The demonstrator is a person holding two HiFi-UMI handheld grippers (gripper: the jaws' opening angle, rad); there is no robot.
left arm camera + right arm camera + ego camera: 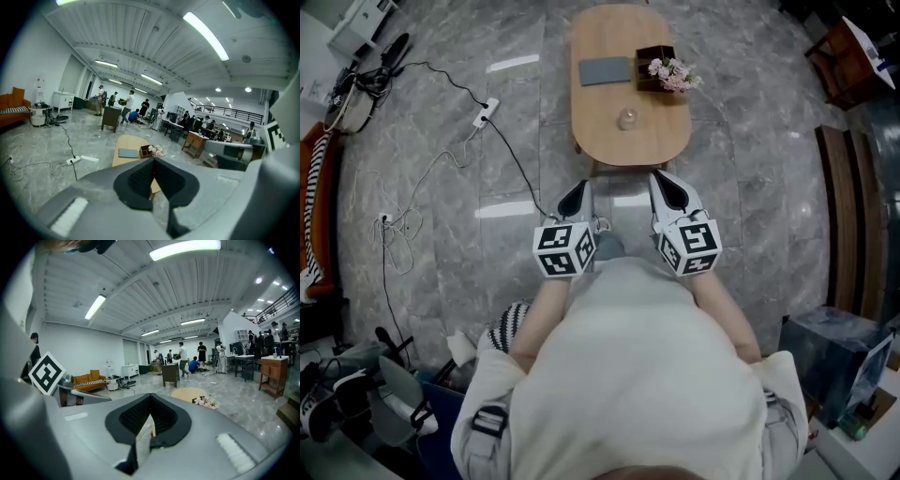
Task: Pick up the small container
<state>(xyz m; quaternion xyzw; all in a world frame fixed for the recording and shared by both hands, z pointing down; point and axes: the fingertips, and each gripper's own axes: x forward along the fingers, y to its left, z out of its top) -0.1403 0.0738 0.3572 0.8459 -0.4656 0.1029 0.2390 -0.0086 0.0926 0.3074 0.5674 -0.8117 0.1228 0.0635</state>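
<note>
Grey marble floor (441, 187) fills the head view, and an oval wooden tabletop (600, 131) stands ahead of the person. The small container (627, 118), clear and round, sits alone on the tabletop toward its near end. Beyond it a grey pad (605, 70) and a dark box (649, 58) of pink flowers (673, 75) lie side by side. A white power strip (485, 112) and its black cable (516, 159) lie on the floor to the left of the table. The left gripper (581, 187) and the right gripper (660, 176) are held side by side over the floor, just short of the tabletop's near edge. Both are well apart from the container.

In the left gripper view the black fingers (139, 180) are clenched tip to tip with nothing between them. Past their tips the tabletop shows with the grey pad and the flower box. The container cannot be made out here, as the fingers cover the near end. Farther back, people (129, 104) stand near a dark cabinet (111, 118).

In the right gripper view the fingers (133, 416) also meet at their tips and grasp nothing. The far part of the tabletop and the pink flowers show beyond them, with the container out of sight. An orange sofa (89, 380) stands by the wall at the left.
</note>
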